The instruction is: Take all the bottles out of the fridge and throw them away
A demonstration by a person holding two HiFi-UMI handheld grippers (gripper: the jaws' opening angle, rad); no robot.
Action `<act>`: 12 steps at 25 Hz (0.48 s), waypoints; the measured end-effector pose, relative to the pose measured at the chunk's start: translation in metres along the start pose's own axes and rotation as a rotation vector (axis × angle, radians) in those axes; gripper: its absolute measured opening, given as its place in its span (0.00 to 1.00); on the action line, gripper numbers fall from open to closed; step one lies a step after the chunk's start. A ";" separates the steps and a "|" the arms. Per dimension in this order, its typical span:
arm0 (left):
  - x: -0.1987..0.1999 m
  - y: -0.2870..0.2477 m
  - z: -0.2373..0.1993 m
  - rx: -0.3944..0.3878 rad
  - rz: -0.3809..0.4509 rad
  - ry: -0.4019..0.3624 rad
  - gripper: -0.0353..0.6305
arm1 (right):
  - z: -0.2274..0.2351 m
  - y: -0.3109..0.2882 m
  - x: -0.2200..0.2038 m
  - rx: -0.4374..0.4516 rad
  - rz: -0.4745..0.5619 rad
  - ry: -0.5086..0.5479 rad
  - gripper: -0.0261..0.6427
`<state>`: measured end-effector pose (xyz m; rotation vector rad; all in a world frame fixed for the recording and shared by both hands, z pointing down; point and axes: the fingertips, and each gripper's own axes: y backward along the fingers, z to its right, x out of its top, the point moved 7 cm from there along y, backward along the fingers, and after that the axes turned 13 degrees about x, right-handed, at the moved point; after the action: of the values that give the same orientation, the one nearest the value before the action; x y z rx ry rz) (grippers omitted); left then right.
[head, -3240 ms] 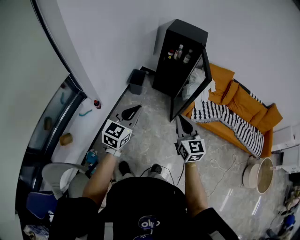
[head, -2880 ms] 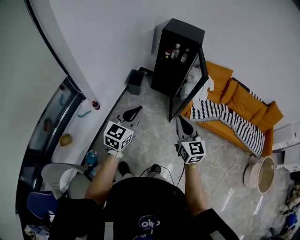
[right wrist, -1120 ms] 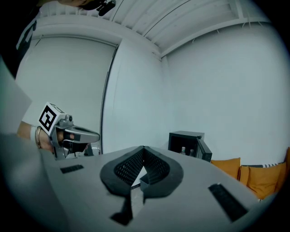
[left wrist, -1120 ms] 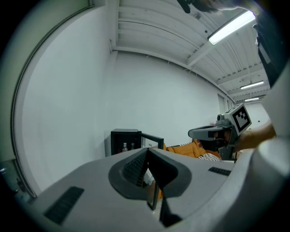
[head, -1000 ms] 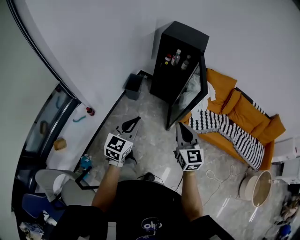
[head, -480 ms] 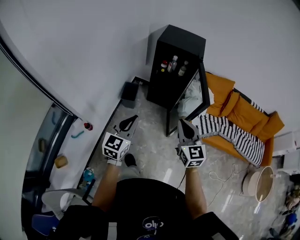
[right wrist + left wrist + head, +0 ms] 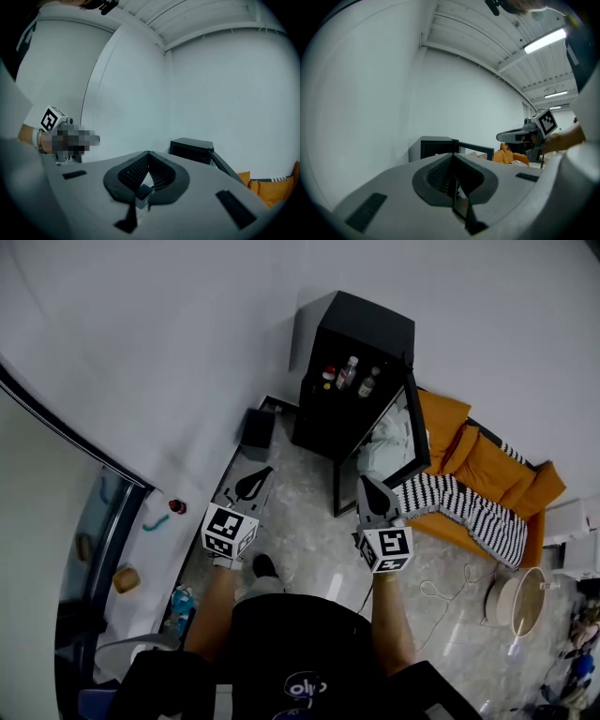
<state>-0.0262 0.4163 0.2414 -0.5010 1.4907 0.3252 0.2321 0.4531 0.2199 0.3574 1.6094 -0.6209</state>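
Both closed tight and empty: left claw [image 7: 260, 472] centre-left, right claw [image 7: 365, 482] centre, side by side above the floor [image 7: 302, 521]. The bottles [image 7: 350, 373] stand on the top shelf of the black fridge [image 7: 370, 322], upper centre. Its door [image 7: 414, 439] hangs open. Claws well apart from it.

Black short-sleeved top [image 7: 291, 634] with a pale logo [image 7: 302, 686] on the chest.
The left gripper [image 7: 263, 471] and right gripper [image 7: 364, 480] are grey and pointed, with white cubes [image 7: 228, 531] printed in black squares.
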 end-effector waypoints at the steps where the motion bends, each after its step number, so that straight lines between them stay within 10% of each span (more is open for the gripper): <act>1: 0.000 -0.002 -0.006 -0.003 0.000 0.002 0.06 | -0.001 -0.005 0.001 -0.003 -0.005 -0.003 0.04; 12: -0.004 -0.032 -0.050 -0.039 -0.015 0.012 0.06 | 0.003 -0.054 0.009 -0.033 -0.007 0.009 0.04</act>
<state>-0.0541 0.3639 0.2486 -0.5459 1.4939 0.3411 0.2029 0.4069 0.2206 0.3310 1.6282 -0.5983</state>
